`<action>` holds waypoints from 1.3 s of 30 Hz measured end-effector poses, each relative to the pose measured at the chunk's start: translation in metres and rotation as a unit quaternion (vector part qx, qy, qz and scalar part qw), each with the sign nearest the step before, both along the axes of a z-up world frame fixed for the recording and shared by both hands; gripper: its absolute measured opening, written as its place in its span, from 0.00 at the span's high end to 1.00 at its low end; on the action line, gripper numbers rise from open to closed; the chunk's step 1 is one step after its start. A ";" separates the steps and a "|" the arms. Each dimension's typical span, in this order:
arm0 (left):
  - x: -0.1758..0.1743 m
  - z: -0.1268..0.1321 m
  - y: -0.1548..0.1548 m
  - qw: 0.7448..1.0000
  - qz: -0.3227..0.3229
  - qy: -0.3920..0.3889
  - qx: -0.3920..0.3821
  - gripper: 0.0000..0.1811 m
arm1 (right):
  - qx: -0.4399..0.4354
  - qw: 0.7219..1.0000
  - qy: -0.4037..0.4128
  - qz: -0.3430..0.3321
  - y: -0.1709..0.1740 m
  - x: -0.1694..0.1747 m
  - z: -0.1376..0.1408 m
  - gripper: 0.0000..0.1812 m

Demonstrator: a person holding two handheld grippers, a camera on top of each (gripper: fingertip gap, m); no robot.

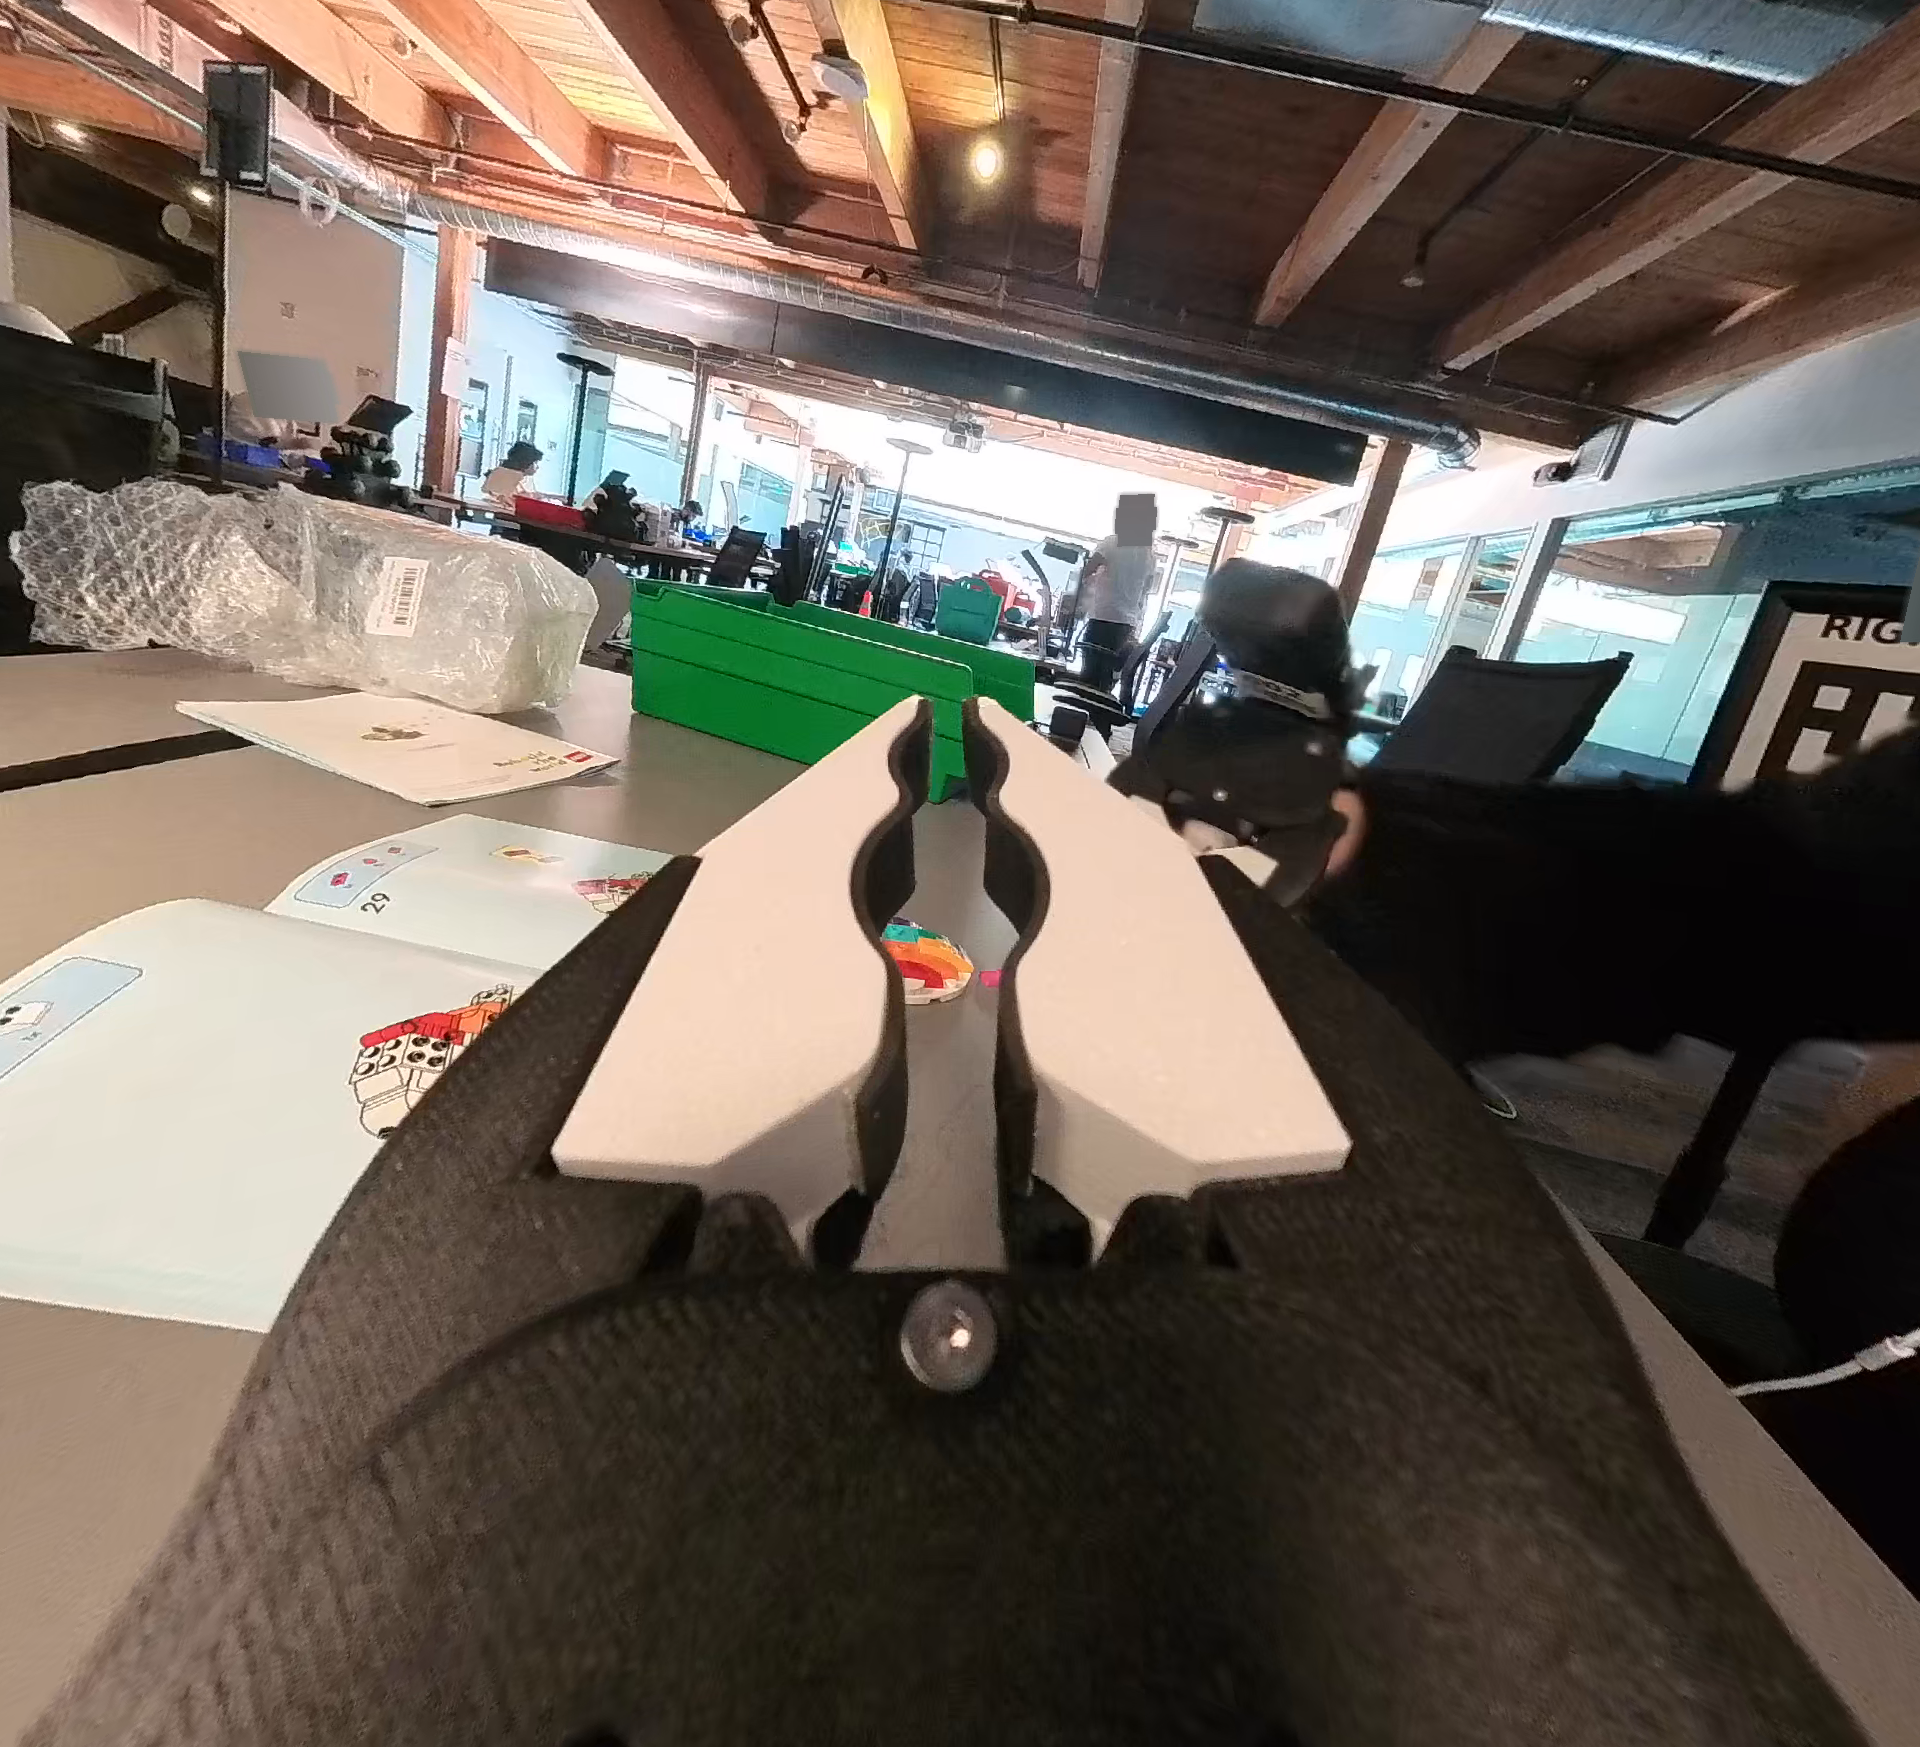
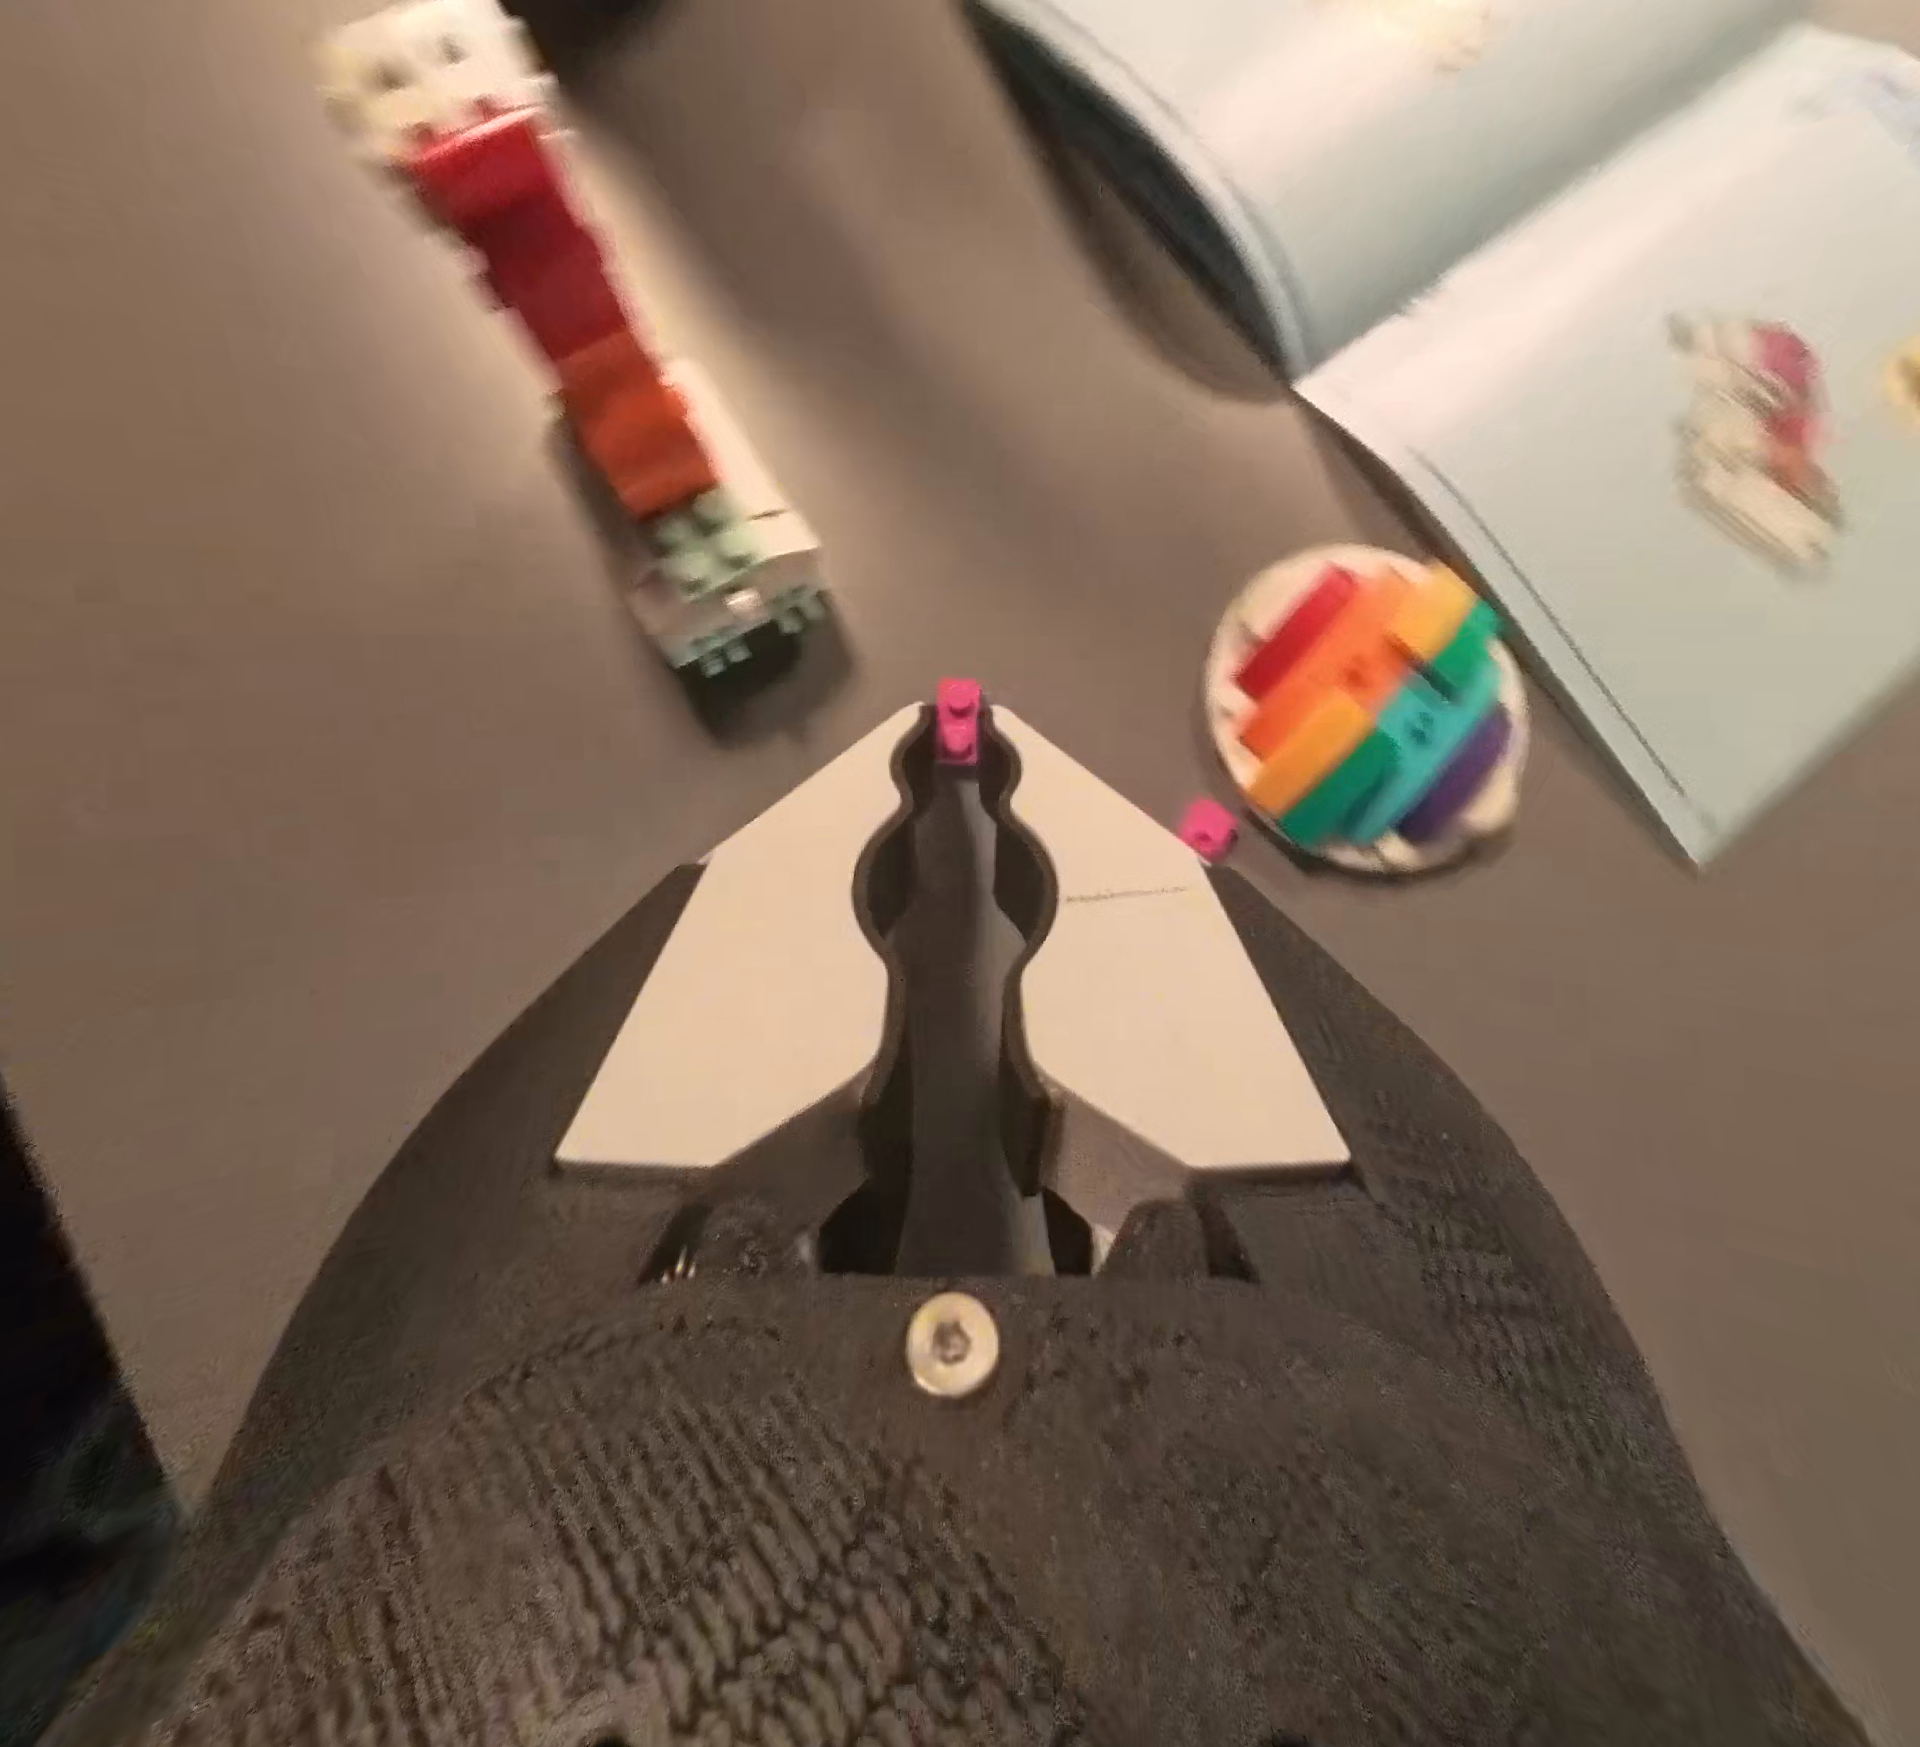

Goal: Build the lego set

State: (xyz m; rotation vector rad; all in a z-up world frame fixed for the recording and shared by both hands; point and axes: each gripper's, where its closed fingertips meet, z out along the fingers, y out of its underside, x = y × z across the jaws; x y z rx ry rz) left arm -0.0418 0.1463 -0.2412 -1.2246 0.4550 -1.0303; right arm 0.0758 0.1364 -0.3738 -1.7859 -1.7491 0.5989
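A grey worktop [image 2: 260, 450] carries everything. Far along it in the left wrist view stand a green bin [image 1: 821, 669] near the far edge and a bubble-wrapped parcel [image 1: 301, 591] beside it, with a closed booklet [image 1: 405, 747] lying just in front of the parcel. An open instruction booklet [image 2: 1455, 170] lies spread nearer the middle of the worktop. Beside it sits a long lego strip [image 2: 582, 347], white at one end, red and orange along its middle, pale green at the other; it is blurred. A round rainbow lego disc [image 2: 1366, 710] rests touching the open booklet's edge, with a loose pink brick [image 2: 1207, 830] just beside it. The left gripper [image 1: 943, 710] hovers above the worktop, its fingertips a narrow gap apart and holding nothing. The right gripper [image 2: 958, 721] pinches a small pink lego piece [image 2: 958, 723] between its fingertips, near the strip's pale green end.
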 end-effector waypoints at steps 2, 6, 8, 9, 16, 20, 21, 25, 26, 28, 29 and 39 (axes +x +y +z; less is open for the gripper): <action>0.000 0.000 0.000 1.000 0.000 0.000 0.000 0.98 | -0.005 0.996 -0.006 0.093 -0.013 -0.001 0.000 0.97; 0.000 0.000 0.000 1.000 -0.002 -0.002 -0.002 0.98 | -0.034 0.984 -0.011 0.172 -0.016 -0.002 -0.001 0.97; -0.001 0.000 0.000 1.000 -0.002 -0.004 -0.003 0.98 | -0.046 0.985 -0.009 0.167 -0.010 -0.003 0.000 0.96; -0.001 0.000 0.000 1.000 -0.002 -0.004 -0.003 0.98 | -0.049 0.986 -0.008 0.162 -0.007 -0.003 0.000 0.96; -0.002 0.000 0.001 1.000 -0.002 -0.009 -0.006 0.98 | -0.052 0.995 0.039 0.071 0.004 0.004 0.010 0.91; -0.002 0.000 0.001 1.000 -0.002 -0.011 -0.007 0.98 | 0.008 0.996 0.048 -0.074 0.040 0.024 0.009 0.92; -0.002 0.000 0.001 1.000 -0.002 -0.011 -0.007 0.98 | 0.012 0.994 0.056 -0.095 0.044 0.027 0.009 0.92; -0.003 0.001 0.002 1.000 -0.002 -0.012 -0.008 0.98 | -0.013 0.989 0.065 -0.136 0.048 0.031 0.004 0.92; -0.003 0.001 0.002 1.000 -0.002 -0.013 -0.008 0.98 | -0.021 0.988 0.067 -0.139 0.047 0.030 0.003 0.92; -0.003 0.001 0.002 1.000 -0.002 -0.013 -0.008 0.98 | -0.023 0.987 0.066 -0.146 0.049 0.029 0.001 0.92; -0.003 0.001 0.002 1.000 -0.002 -0.013 -0.008 0.98 | -0.021 0.987 0.063 -0.146 0.049 0.028 0.001 0.92; -0.003 0.001 0.001 1.000 -0.002 -0.014 -0.008 0.98 | -0.048 0.990 0.133 0.001 0.006 -0.001 0.022 0.97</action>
